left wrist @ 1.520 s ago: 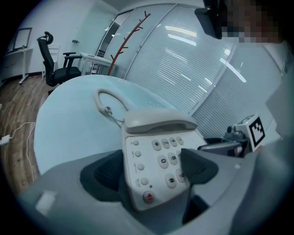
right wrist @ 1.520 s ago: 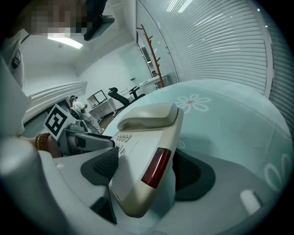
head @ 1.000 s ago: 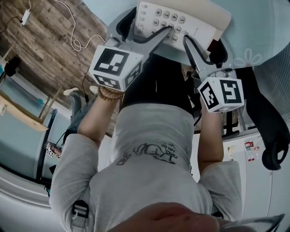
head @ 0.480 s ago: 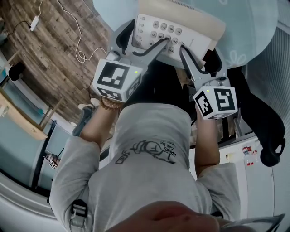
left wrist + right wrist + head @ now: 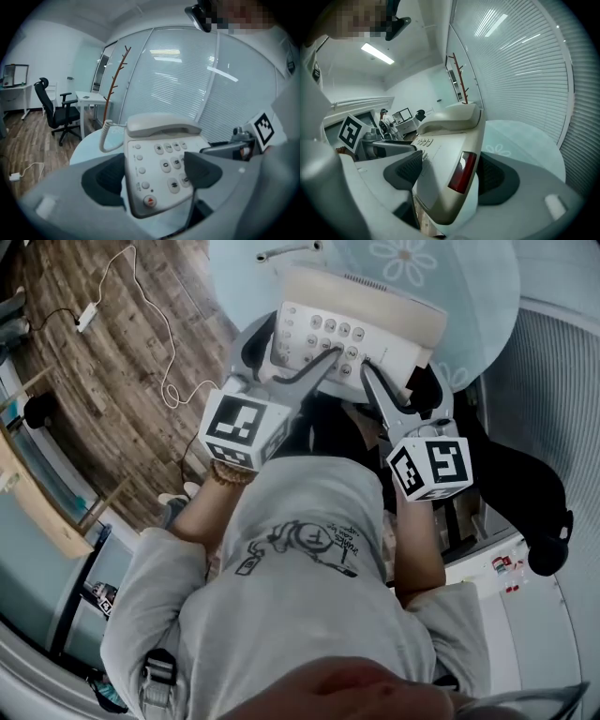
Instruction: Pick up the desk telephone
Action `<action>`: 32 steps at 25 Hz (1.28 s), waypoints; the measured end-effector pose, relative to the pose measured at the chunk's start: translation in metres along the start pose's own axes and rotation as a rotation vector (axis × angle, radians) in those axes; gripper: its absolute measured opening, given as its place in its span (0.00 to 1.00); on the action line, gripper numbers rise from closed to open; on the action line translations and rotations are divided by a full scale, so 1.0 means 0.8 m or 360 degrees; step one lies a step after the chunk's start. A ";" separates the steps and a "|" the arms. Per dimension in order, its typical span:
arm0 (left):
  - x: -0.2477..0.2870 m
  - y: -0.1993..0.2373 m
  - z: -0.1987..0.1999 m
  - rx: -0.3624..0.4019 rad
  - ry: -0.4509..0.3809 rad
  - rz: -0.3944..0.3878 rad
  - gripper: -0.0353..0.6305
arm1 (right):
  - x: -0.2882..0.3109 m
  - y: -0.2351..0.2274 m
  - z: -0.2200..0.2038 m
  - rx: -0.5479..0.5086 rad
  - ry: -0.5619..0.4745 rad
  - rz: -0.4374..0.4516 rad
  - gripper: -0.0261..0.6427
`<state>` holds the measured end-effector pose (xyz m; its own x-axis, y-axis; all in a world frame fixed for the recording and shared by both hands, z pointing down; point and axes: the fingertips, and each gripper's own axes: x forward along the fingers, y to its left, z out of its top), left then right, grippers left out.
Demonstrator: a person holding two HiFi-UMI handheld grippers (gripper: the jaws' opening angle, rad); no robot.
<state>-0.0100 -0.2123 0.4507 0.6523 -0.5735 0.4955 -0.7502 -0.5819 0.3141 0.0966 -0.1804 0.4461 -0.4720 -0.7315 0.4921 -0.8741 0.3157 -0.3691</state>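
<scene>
Far left in the head view, a white cable (image 5: 86, 315) runs over the wood floor (image 5: 84, 381); it's thin and hard to follow. Your left hand is hidden behind the marker cube, and only a bead bracelet (image 5: 225, 474) shows at the wrist.

Left gripper (image 5: 291, 352) (image 5: 152, 176): jaws wide, clamped across the left part of the desk telephone (image 5: 361, 324) (image 5: 159, 159). One pad is on its left side wall, the other is pressed onto the keypad (image 5: 171, 164).

The phone sits between both grippers at the near rim of the round table (image 5: 469, 296), whose far side is cut off by the frame. The handset (image 5: 161, 125) is on its cradle at the far end, with the coiled cord (image 5: 105, 136) off the left. The jaws cover the phone's near edge, so you can't tell if the base touches the table.

Right gripper (image 5: 403, 381) (image 5: 450, 173): also wide, closed on the phone's right part. The inner pad is on the top face, the outer pad against the right side wall beside the red panel (image 5: 461, 172). Your right hand is hidden under its cube too.

Black chair base (image 5: 525, 479) at far right.

Pose: both forearms reach forward from your torso, elbows bent, grippers angled in toward each other.
</scene>
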 end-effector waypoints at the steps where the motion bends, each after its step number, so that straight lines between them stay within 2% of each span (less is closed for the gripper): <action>1: -0.005 -0.003 0.011 0.0012 -0.0016 -0.0001 0.65 | -0.005 0.004 0.011 -0.0005 -0.0016 -0.0005 0.57; 4: -0.023 -0.015 0.045 0.0057 -0.0074 0.0004 0.65 | -0.023 0.016 0.043 -0.0026 -0.0073 -0.0009 0.57; 9: -0.050 -0.069 0.083 0.0121 -0.0176 0.0014 0.65 | -0.084 0.023 0.076 -0.0072 -0.0173 -0.0006 0.57; 13: -0.071 -0.068 0.124 0.0139 -0.0233 0.0017 0.65 | -0.090 0.043 0.117 -0.0115 -0.0217 -0.0010 0.57; 19: -0.109 -0.102 0.156 0.0185 -0.0310 0.0026 0.65 | -0.135 0.067 0.147 -0.0162 -0.0299 -0.0003 0.57; 26: -0.152 -0.105 0.198 0.0193 -0.0396 0.0022 0.65 | -0.154 0.107 0.186 -0.0215 -0.0356 -0.0015 0.57; 32: -0.178 -0.134 0.221 0.0226 -0.0471 0.0029 0.65 | -0.189 0.120 0.208 -0.0250 -0.0428 -0.0004 0.57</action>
<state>-0.0034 -0.1708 0.2033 0.6577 -0.7152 0.2365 -0.7530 -0.6327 0.1807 0.1030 -0.1398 0.2046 -0.4408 -0.8595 0.2589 -0.8922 0.3880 -0.2312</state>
